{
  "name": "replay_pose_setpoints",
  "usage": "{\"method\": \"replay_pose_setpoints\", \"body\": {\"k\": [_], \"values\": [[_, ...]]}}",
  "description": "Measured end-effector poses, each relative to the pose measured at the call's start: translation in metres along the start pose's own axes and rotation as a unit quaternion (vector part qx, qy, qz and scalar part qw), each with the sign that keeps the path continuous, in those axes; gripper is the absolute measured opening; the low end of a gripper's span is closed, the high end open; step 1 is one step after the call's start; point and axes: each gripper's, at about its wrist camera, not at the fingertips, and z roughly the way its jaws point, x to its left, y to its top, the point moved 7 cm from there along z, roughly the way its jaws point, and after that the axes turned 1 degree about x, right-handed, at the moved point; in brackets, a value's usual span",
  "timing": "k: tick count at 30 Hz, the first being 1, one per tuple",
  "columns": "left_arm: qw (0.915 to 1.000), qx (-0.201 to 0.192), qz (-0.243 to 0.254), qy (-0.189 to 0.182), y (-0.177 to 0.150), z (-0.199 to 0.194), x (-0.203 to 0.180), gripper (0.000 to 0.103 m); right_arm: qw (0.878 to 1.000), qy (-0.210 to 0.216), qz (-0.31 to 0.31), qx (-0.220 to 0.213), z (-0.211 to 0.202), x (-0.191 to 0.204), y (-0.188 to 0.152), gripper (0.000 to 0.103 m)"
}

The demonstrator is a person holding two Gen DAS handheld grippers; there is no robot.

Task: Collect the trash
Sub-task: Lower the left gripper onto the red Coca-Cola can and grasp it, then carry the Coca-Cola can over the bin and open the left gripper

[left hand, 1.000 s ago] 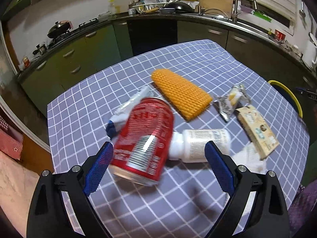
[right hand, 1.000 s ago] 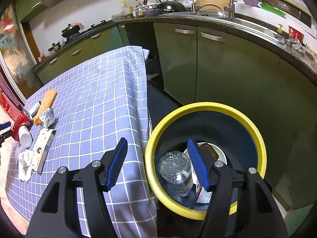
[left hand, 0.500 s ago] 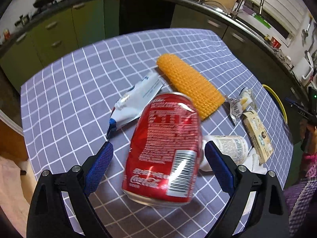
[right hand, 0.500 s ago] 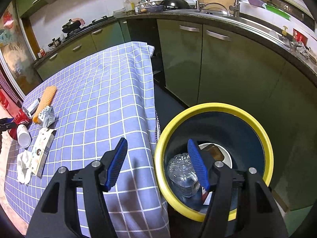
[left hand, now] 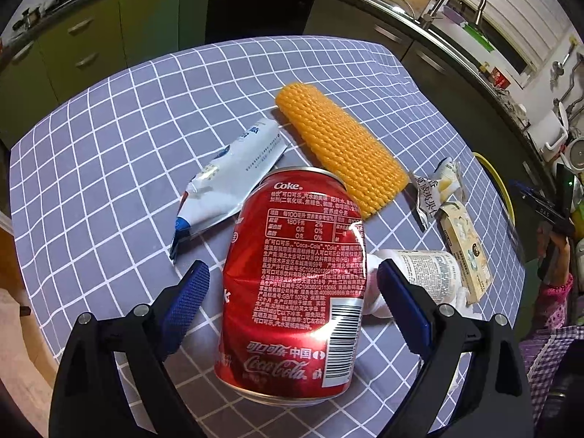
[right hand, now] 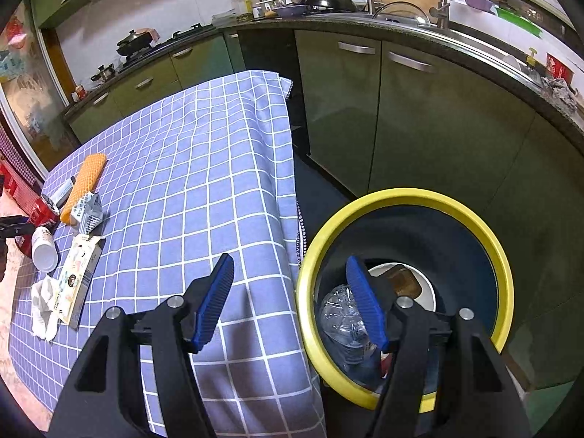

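Both my grippers stand wide apart in the jaws with nothing held. My left gripper (left hand: pixel 292 288) straddles a dented red Coke can (left hand: pixel 297 284) that stands on the checked tablecloth (left hand: pixel 120 138); gaps show between its blue pads (left hand: pixel 188 301) and the can's sides, so they are not touching it. Just right of the can lies a small white bottle (left hand: pixel 427 273) on its side, partly hidden by my right-hand pad. Beyond the can lie a white-and-blue wrapper (left hand: pixel 230 182) to the left and a yellow corn cob (left hand: pixel 341 149) further back. Right of the cob sit a crumpled snack packet (left hand: pixel 436 189) and a flat cream carton (left hand: pixel 465 248).

My right gripper (right hand: pixel 292 303) hangs over the near right edge of the table, beside the yellow-rimmed bin (right hand: pixel 408 197) on the floor. Inside the bin I see a clear plastic bottle (right hand: pixel 339 317) and a white dish (right hand: pixel 408 281) with something brown on it.
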Motion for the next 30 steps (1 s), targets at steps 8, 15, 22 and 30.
{"method": "replay_pose_setpoints", "body": {"k": [8,15,22,30], "values": [[0.9995,0.01,0.007,0.029,-0.007,-0.002,0.012,0.086,1.0,-0.001,0.003,0.001,0.0,-0.005,-0.002,0.061],[0.9973,0.02,0.032,0.062,-0.01,0.007,0.014,0.086,1.0,0.006,-0.005,0.005,0.003,0.002,-0.002,0.061],[0.9961,0.02,0.038,0.077,-0.009,0.014,0.013,0.074,1.0,0.009,-0.006,0.004,0.002,0.002,-0.003,0.061],[0.9918,-0.004,0.043,0.12,-0.025,-0.009,0.003,0.074,1.0,0.017,-0.005,0.001,-0.001,0.0,-0.006,0.061]]}}
